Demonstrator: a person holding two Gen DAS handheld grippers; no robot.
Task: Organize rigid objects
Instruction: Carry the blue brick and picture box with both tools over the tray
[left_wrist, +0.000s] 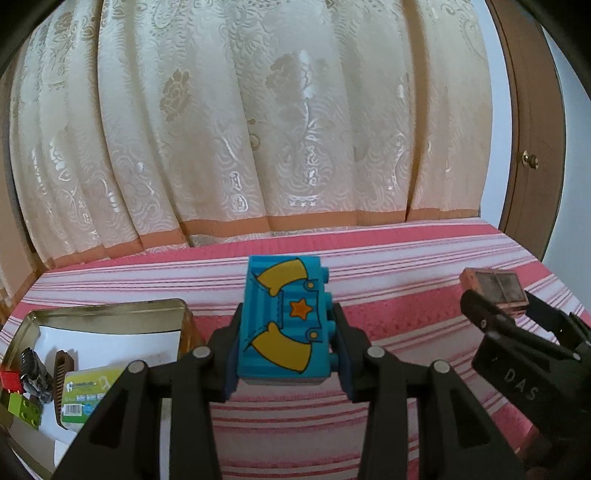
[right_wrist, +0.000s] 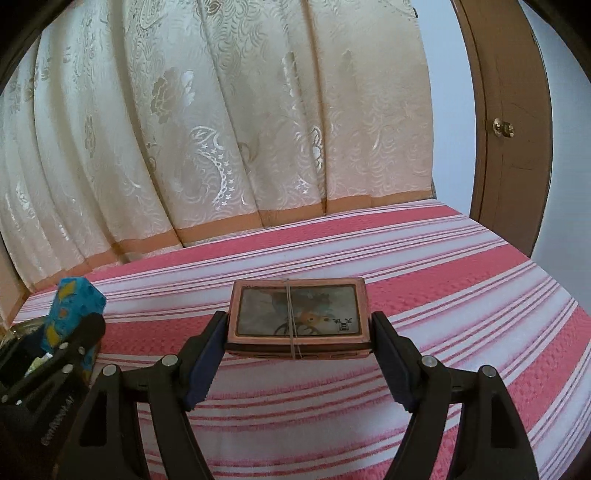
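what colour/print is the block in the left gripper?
Turquoise block with yellow shapes and an orange star; clearest in the left wrist view.

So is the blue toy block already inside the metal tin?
No, the blue block is clamped in the left gripper, beside the tin.

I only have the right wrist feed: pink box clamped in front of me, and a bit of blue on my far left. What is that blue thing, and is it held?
Observer: It is a blue toy block with a star and yellow sleeves printed on it, clamped in the left gripper.
Operator: Where would things go?
Observer: An open gold tin sits on the bedspread, left of the left gripper.
Operator: Anything in it already?
Observer: Yes: a red brick, a green brick, a brown comb and a green-labelled packet.
Operator: Does my box look secure from there?
Observer: The right gripper grips the pink box at both ends, clear of the bedspread.
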